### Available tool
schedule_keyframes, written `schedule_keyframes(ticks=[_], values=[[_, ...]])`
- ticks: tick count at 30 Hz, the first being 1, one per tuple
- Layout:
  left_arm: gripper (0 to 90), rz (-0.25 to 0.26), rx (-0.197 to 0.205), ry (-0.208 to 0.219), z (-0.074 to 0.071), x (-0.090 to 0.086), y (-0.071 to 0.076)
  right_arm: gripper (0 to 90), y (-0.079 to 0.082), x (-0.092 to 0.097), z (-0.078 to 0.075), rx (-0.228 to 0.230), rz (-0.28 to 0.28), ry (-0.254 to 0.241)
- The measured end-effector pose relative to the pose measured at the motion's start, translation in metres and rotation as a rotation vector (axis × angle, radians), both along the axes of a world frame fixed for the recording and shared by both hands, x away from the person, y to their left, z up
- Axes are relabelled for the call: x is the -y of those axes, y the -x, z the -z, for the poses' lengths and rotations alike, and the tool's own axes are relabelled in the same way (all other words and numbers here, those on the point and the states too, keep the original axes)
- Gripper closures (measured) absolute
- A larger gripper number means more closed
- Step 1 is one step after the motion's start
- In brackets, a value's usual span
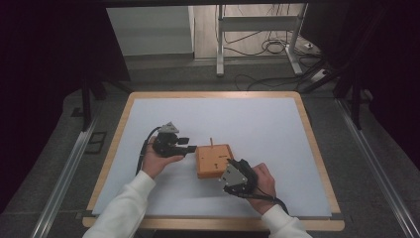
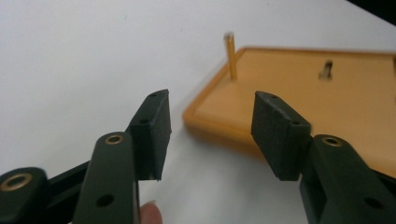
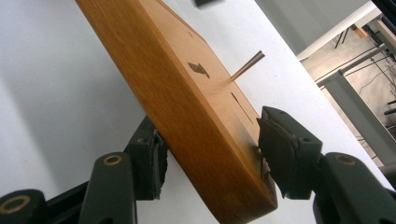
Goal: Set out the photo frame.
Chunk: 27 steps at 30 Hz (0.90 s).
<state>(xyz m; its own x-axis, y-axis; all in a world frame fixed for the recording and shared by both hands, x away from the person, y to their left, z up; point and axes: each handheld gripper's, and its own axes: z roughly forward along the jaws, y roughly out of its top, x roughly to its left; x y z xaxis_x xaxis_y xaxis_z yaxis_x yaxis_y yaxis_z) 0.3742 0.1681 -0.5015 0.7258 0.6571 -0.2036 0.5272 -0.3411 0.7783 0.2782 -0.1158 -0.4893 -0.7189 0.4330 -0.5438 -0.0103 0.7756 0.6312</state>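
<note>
An orange wooden block (image 1: 214,161) with a thin upright peg (image 1: 211,142) at its far edge lies in the middle of the white mat (image 1: 257,124). My right gripper (image 1: 229,166) is at the block's near right corner. In the right gripper view the right gripper (image 3: 210,144) is shut across the thickness of the block (image 3: 187,93), one pad on each face. My left gripper (image 1: 187,145) is just left of the block. In the left gripper view the left gripper (image 2: 210,121) is open with nothing between its fingers, and the block's corner (image 2: 303,84) and peg (image 2: 229,56) lie just beyond them.
The mat covers a wooden-edged table (image 1: 317,148). Small dark slots (image 3: 198,69) mark the block's top face. Beyond the table's far edge stand a metal frame (image 1: 220,39) and loose cables (image 1: 270,47) on the floor. Open mat lies to the left, right and far side.
</note>
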Motion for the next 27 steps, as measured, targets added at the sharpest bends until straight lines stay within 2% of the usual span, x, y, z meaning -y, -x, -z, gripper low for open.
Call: schedule_keyframes(ticks=[3, 7, 11, 15, 20, 27], values=[[46.4, -0.007, -0.005, -0.004, 0.006, -0.016, 0.016, 44.9, 0.0, 0.001, -0.001, 0.002, 0.003, 0.008], [46.3, -0.011, -0.006, -0.015, 0.011, -0.031, 0.031, 45.8, -0.002, 0.003, -0.005, -0.003, 0.006, -0.007], [46.3, -0.019, -0.007, -0.027, 0.014, -0.039, 0.042, 46.3, -0.006, 0.001, -0.01, -0.015, 0.003, -0.003], [45.9, -0.011, 0.006, -0.039, 0.015, -0.038, 0.047, 47.8, -0.009, 0.0, -0.015, -0.017, 0.001, 0.012], [43.1, -0.001, 0.017, -0.069, 0.016, -0.037, 0.049, 49.1, -0.014, 0.001, -0.022, -0.047, 0.006, 0.006], [40.0, -0.011, 0.001, -0.068, 0.021, -0.037, 0.051, 50.8, -0.023, 0.002, -0.032, -0.085, -0.003, 0.013]])
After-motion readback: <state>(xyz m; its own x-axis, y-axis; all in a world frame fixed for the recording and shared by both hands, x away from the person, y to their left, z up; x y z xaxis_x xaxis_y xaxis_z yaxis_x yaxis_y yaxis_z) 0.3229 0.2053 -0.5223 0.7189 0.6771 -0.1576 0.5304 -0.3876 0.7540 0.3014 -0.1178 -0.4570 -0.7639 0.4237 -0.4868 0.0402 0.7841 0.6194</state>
